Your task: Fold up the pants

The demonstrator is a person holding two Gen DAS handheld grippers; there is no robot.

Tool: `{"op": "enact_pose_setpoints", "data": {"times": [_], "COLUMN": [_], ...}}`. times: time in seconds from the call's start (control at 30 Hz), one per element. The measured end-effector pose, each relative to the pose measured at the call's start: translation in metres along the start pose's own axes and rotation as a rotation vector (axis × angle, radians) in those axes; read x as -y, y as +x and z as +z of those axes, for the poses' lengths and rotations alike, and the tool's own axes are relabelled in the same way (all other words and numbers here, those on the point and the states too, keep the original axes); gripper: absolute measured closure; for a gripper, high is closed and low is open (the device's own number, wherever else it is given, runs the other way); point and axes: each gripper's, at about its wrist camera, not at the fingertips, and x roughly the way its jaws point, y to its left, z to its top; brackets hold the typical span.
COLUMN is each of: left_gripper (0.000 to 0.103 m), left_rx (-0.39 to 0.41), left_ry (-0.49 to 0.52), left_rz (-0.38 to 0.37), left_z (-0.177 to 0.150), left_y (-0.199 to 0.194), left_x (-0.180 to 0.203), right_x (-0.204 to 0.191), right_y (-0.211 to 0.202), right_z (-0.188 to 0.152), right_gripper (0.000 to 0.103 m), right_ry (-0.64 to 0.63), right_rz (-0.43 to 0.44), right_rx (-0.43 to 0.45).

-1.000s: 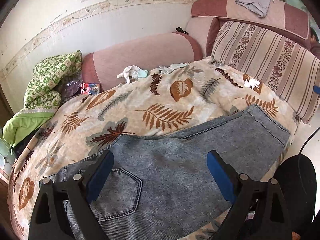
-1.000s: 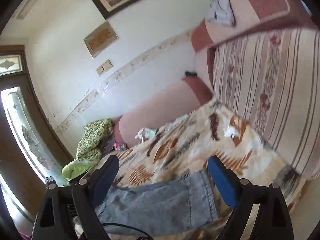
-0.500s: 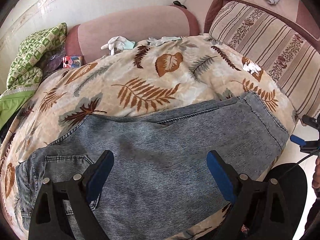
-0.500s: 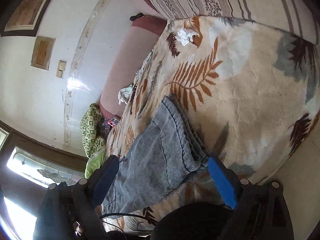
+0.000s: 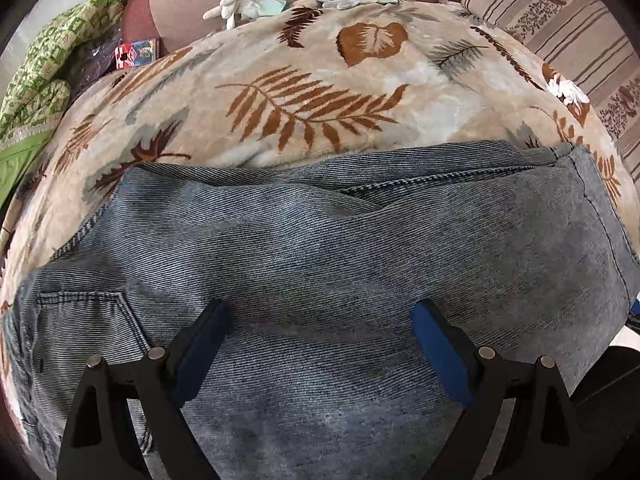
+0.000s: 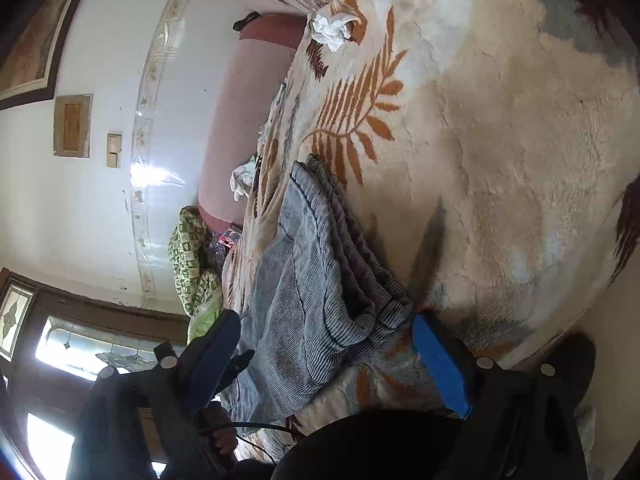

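Denim now fills the left view: both grippers, left [image 5: 316, 320] and right [image 6: 326, 330], fingers spread and empty, have dropped close to the pants [image 5: 340, 264] on the blanket [image 5: 320, 80], likely about to grasp for a fold.

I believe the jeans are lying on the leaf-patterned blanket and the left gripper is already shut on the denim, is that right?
Not quite: the left gripper is open, its jaws spread wide above the jeans, as the left wrist view shows. The jeans do lie on the leaf-patterned blanket.
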Motion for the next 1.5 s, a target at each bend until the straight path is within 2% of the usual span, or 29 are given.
{"op": "enact_pose_setpoints", "data": {"times": [0.13,0.2,0.23,0.27,0.37,0.47,0.57,0.67,0.8,0.9,1.0,1.13,1.2,1.23,1.27,1.3,1.37,1.43,1.5], "left_gripper": [0.014,0.019,0.019,0.019,0.019,0.019,0.019,0.019,0.019,0.019,0.019,0.019,0.019,0.019,0.019,0.019,0.019,0.019,0.019], "left_rx": [-0.003,0.003,0.015,0.029,0.045,0.035,0.022,0.052,0.118,0.182,0.255,0.293,0.295,0.288,0.284,0.284,0.285,0.287,0.295], "left_ry": [-0.007,-0.02,-0.023,-0.026,-0.023,-0.026,-0.066,-0.076,-0.091,-0.129,-0.158,-0.226,-0.265,-0.276,-0.279,-0.282,-0.292,-0.299,-0.28], "left_rz": [-0.009,-0.017,-0.025,-0.032,-0.034,-0.001,-0.024,-0.068,-0.037,-0.058,-0.017,-0.019,-0.032,-0.029,-0.022,-0.014,-0.012,-0.034,-0.061], "left_z": [0.001,0.0,0.0,-0.001,-0.005,-0.01,-0.016,-0.022,-0.024,-0.026,-0.028,-0.032,-0.035,-0.035,-0.037,-0.038,-0.042,-0.045,-0.046], "left_y": [-0.005,-0.013,-0.017,-0.022,-0.033,-0.032,-0.032,-0.043,-0.066,-0.085,-0.099,-0.1,-0.096,-0.094,-0.092,-0.091,-0.089,-0.089,-0.09], "left_x": [0.0,-0.003,-0.005,-0.008,-0.014,-0.024,-0.039,-0.051,-0.07,-0.093,-0.117,-0.153,-0.168,-0.173,-0.177,-0.18,-0.185,-0.186,-0.178], "right_x": [-0.008,-0.013,-0.015,-0.016,-0.031,-0.06,-0.095,-0.131,-0.176,-0.203,-0.22,-0.225,-0.221,-0.218,-0.213,-0.207,-0.2,-0.207,-0.212], "right_y": [0.008,0.011,0.013,0.017,0.02,0.016,0.019,0.025,0.041,0.064,0.098,0.148,0.178,0.193,0.209,0.222,0.237,0.227,0.208], "right_z": [0.006,0.009,0.01,0.011,0.01,0.007,-0.002,-0.016,-0.044,-0.07,-0.101,-0.143,-0.163,-0.172,-0.182,-0.19,-0.203,-0.205,-0.193], "right_gripper": [0.019,0.036,0.057,0.065,0.066,0.068,0.069,0.069,0.069,0.069,0.069,0.069,0.066,0.06,0.04,0.033,0.031,0.031,0.031], "right_ry": [-0.015,-0.025,-0.03,-0.026,-0.077,-0.158,-0.249,-0.331,-0.432,-0.49,-0.532,-0.549,-0.538,-0.535,-0.528,-0.51,-0.493,-0.562,-0.566], "right_rz": [-0.032,-0.058,-0.064,-0.063,-0.12,-0.118,-0.137,-0.14,-0.126,-0.122,-0.119,-0.119,-0.125,-0.138,-0.151,-0.16,-0.178,-0.15,-0.086], "right_rx": [0.024,0.021,0.012,-0.004,0.001,0.032,0.031,0.012,-0.03,-0.087,-0.162,-0.274,-0.339,-0.37,-0.407,-0.461,-0.544,-0.541,-0.52]}}
